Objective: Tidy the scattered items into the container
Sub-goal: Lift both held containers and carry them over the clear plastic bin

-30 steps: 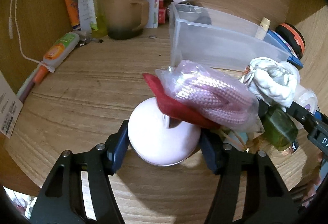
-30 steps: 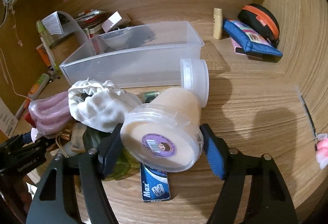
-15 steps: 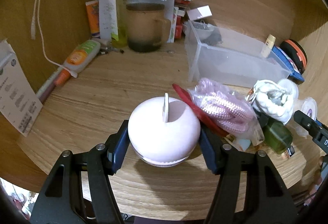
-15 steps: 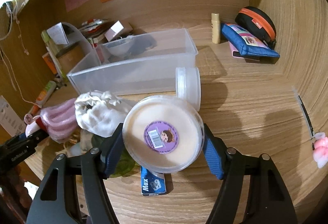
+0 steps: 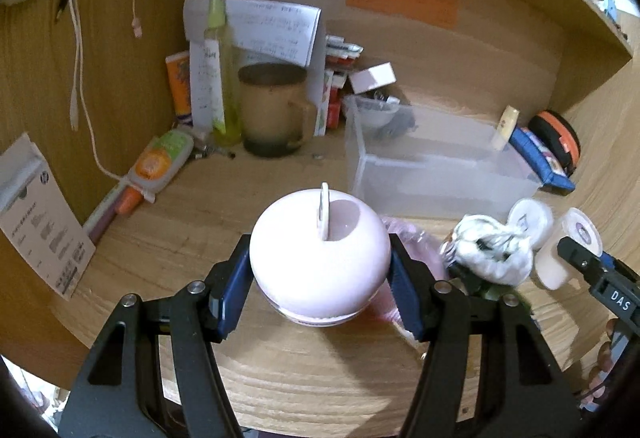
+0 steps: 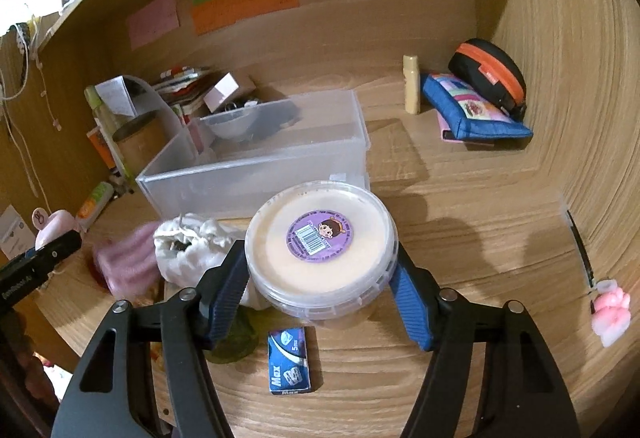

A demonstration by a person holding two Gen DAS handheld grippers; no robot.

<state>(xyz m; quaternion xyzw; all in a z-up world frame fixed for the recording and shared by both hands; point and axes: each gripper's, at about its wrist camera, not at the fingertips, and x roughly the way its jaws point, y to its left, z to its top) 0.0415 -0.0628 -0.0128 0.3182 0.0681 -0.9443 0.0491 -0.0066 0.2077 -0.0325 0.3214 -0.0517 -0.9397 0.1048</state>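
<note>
My left gripper (image 5: 320, 286) is shut on a round pink apple-shaped object (image 5: 320, 262) and holds it above the desk. My right gripper (image 6: 320, 282) is shut on a clear round tub with cream contents (image 6: 320, 246), lifted above the pile. The clear plastic container (image 5: 436, 165) stands behind, also in the right wrist view (image 6: 256, 173); a small bowl sits in its far end. On the desk lie a white cloth pouch (image 6: 192, 250), a pink knitted item in a bag (image 6: 128, 266), a blue Max packet (image 6: 290, 364) and a green bottle (image 6: 236, 342).
A brown mug (image 5: 272, 109), a spray bottle (image 5: 220, 69), papers and boxes stand at the back left. A glue tube (image 5: 160, 161) lies at the left wall. A blue pouch (image 6: 472, 109), a black and orange case (image 6: 488, 73) and a small stick (image 6: 411, 83) sit at the back right.
Both grippers have risen and pulled back with their loads. The pink object has come clear of the knitted bag. The tub has turned upright, label facing me.
</note>
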